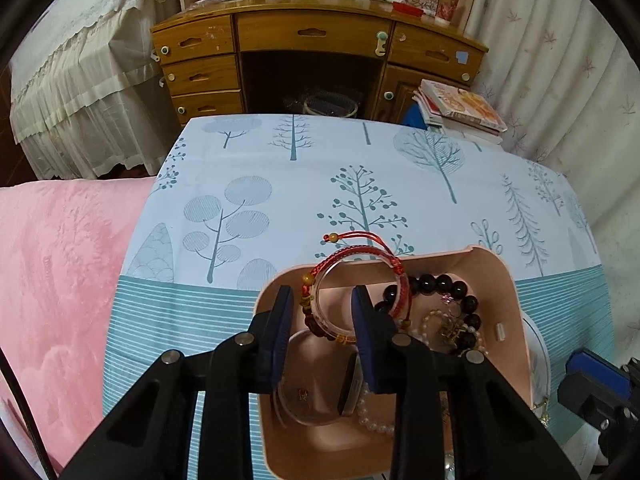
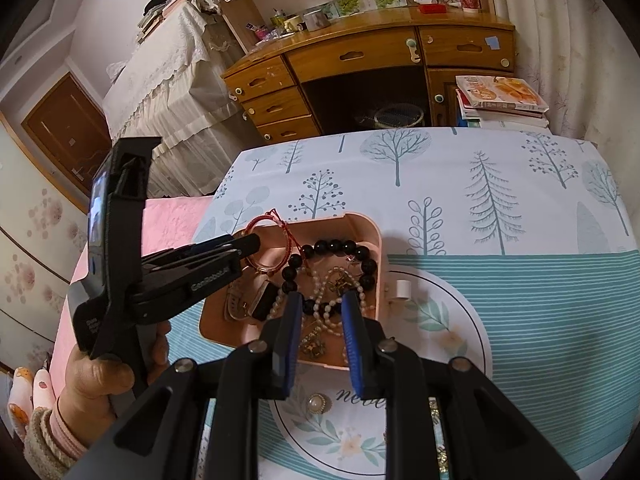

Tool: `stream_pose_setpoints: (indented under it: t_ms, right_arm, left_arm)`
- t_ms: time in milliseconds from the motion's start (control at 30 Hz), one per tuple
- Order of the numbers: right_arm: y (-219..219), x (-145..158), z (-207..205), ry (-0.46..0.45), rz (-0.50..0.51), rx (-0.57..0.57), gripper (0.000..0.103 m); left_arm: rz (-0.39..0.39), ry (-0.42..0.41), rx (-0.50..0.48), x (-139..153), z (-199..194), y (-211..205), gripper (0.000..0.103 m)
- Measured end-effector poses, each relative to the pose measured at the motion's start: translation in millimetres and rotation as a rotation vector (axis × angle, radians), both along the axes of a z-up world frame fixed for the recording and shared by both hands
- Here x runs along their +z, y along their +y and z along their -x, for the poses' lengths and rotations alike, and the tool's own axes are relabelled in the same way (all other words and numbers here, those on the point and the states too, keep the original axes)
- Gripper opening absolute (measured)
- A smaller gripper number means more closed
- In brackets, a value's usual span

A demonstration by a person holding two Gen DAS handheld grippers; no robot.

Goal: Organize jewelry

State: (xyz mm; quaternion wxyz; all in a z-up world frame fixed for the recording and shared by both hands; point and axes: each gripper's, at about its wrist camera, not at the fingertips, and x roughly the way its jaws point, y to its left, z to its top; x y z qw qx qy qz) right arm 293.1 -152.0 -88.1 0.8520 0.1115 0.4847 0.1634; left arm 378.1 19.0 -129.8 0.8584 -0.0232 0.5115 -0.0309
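Note:
A pink box (image 1: 508, 300) sits on the tree-print tablecloth and holds jewelry: a black bead bracelet (image 1: 460, 292), a pearl string (image 1: 374, 420), a watch (image 1: 312, 384) and gold pieces. My left gripper (image 1: 324, 300) is open above the box's left part. A red cord and clear bangle bracelet (image 1: 356, 268) stands between its fingers and leans on the box's far rim; no pinch shows. My right gripper (image 2: 320, 312) is open over the near edge of the box (image 2: 368, 232), above the pearls (image 2: 320, 304). The left gripper also shows in the right wrist view (image 2: 250, 246).
A round floral mat (image 2: 452, 336) lies under and right of the box, with a small white cylinder (image 2: 402, 290) and a pearl brooch (image 2: 318, 403) on it. A pink blanket (image 1: 60, 280) lies to the left. A wooden desk (image 1: 312, 40) and stacked books (image 1: 460, 108) stand beyond the table.

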Motion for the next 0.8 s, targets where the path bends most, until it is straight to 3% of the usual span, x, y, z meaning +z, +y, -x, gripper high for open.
stream_pose_setpoints:
  t_ms: [233,300,367,567,733,800]
  right_arm:
    - [3.4,-1.5,-1.4,-0.007,0.001,0.009,0.021]
    - [2.9,-1.9,-1.9,-0.006,-0.001,0.008,0.021]
    - [2.6,-1.8,-1.5,-0.006,0.0,0.006,0.021]
    - [-0.7,-2.2,0.5,-0.007,-0.001,-0.003,0.021]
    - [-1.8,-1.4,4.7,-0.009,-0.002,-0.005,0.021]
    - [-2.1,-0.5,7.7,-0.012,-0.002,-0.005,0.021]
  left_arm:
    - [-0.01,0.035,0.018,-14.5,-8.4,-0.1,0.028]
    - [-0.002,0.058,0.026,-20.0,-10.5,1.0,0.013]
    - [0.054,0.09,0.05,-23.5,-12.0,6.3,0.011]
    - [0.12,0.138,0.062,-20.8,-6.0,11.6,0.01]
    - [0.092,0.138,0.01,-14.5,6.3,2.3,0.01]
    - [0.064,0.124,-0.005,-9.9,11.5,-1.9,0.021]
